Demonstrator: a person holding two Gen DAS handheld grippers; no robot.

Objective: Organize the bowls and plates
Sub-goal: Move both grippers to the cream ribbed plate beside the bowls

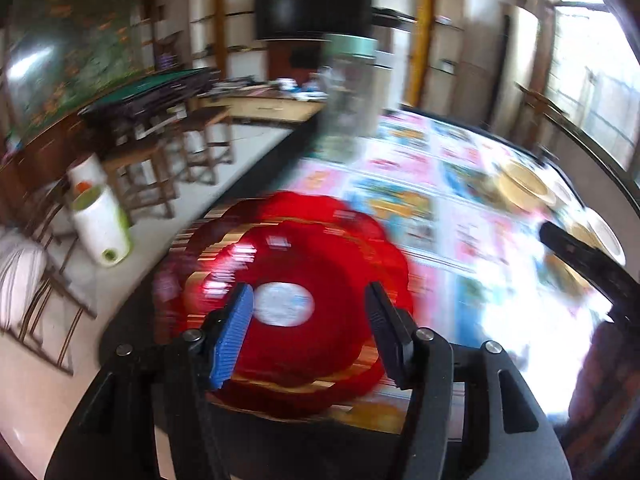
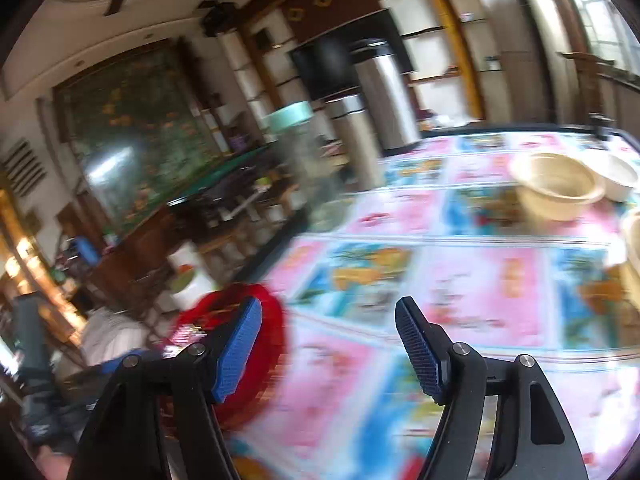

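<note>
Below — glossy scalloped red plate (image 1: 304,248)

The right gripper (image 2: 328,344) is being held above the tabletop (image 2: 480,292), its jaws standing apart with nothing between them. A red plate (image 2: 276,320), blurred, is being shown at eight o'clock, partly hidden behind the left jaw. A cream bowl (image 2: 556,188) is being seen at two o'clock, a white bowl (image 2: 620,178) touching it at three o'clock. Two steel flasks (image 2: 384,108) and a lidded jar (image 2: 304,152) are being shown at twelve o'clock.
</note>
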